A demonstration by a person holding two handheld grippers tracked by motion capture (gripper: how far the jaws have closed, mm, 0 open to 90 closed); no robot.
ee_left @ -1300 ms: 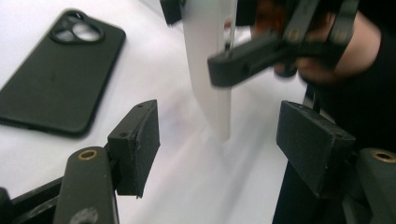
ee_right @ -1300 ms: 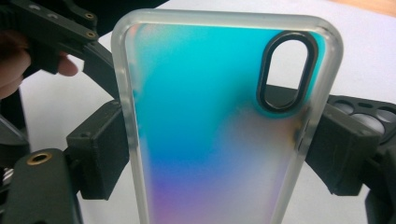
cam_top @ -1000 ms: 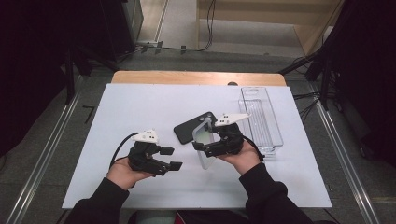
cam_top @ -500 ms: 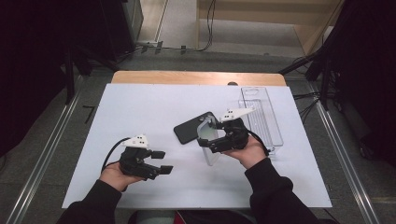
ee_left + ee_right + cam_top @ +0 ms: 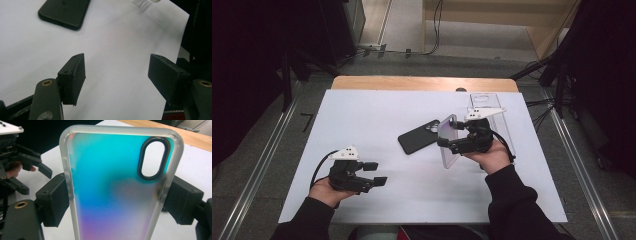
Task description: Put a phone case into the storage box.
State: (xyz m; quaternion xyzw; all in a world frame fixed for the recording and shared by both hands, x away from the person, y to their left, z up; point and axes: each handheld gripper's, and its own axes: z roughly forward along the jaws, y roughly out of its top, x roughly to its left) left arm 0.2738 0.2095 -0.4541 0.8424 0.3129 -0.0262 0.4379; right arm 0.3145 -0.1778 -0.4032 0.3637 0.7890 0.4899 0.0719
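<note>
Holding the phone case (image 5: pixel 120 185) by its two long edges, the right gripper (image 5: pixel 451 145) has its pads pressed on the frosted rims, case upright and lifted just off the white table (image 5: pixel 377 110). The case looks light, thin and somewhat flexible, with a glossy iridescent back that is probably slippery; gripping across the edges near the middle, as now, seems safest, since squeezing harder could bow it. The camera cutout sits near its top, clear of the pads. The black phone (image 5: pixel 421 136) lies flat at about 9 o'clock from the case, just beside it, camera side up as far as I can tell. The clear plastic tray (image 5: pixel 502 125) stands at 2 o'clock behind the right hand. The left gripper (image 5: pixel 374 174) rests low at 7 o'clock, well apart, jaws moderately wide with nothing between them. Nothing blocks the path from case to phone.
</note>
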